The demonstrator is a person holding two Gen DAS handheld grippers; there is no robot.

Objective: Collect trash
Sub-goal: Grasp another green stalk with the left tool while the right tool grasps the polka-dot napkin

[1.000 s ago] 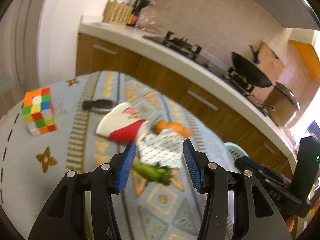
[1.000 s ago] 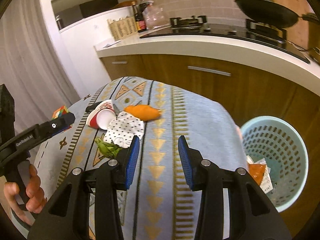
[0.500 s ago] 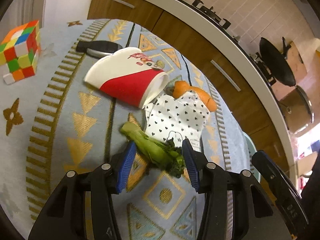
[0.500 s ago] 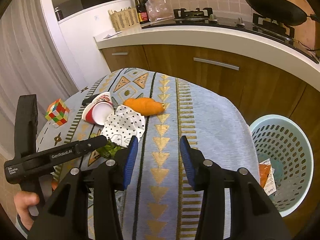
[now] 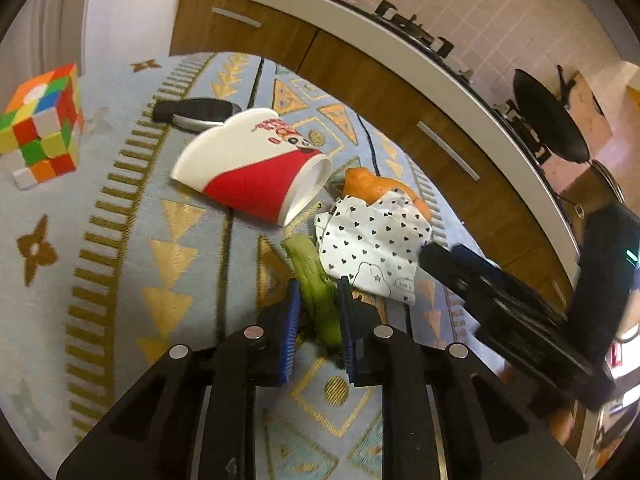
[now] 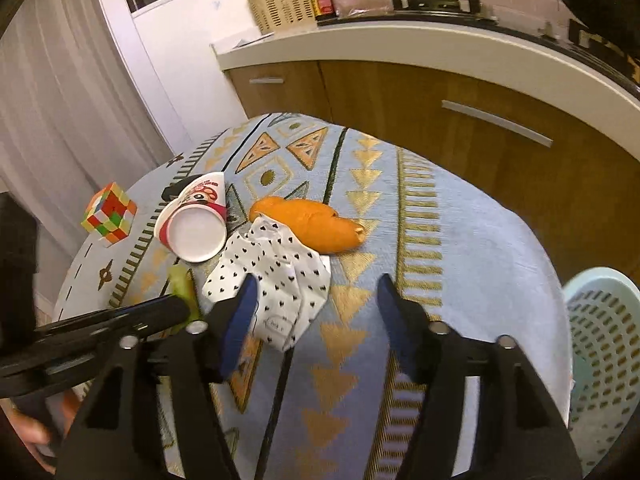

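Covering the desk (image 6: 460, 240), a patterned cloth is strewn with a paper cup (image 5: 256, 168), spotted paper (image 6: 280, 276) and orange peel (image 6: 308, 224). The green stalk (image 5: 316, 284) is clenched in the just-closing left claw (image 5: 318, 304); the right claw (image 6: 314, 300), just widened, hangs released.

Two black plastic claws: left claw (image 5: 318, 312), right claw (image 6: 314, 308), blue ribbed pads, round silver screws at the pivots.
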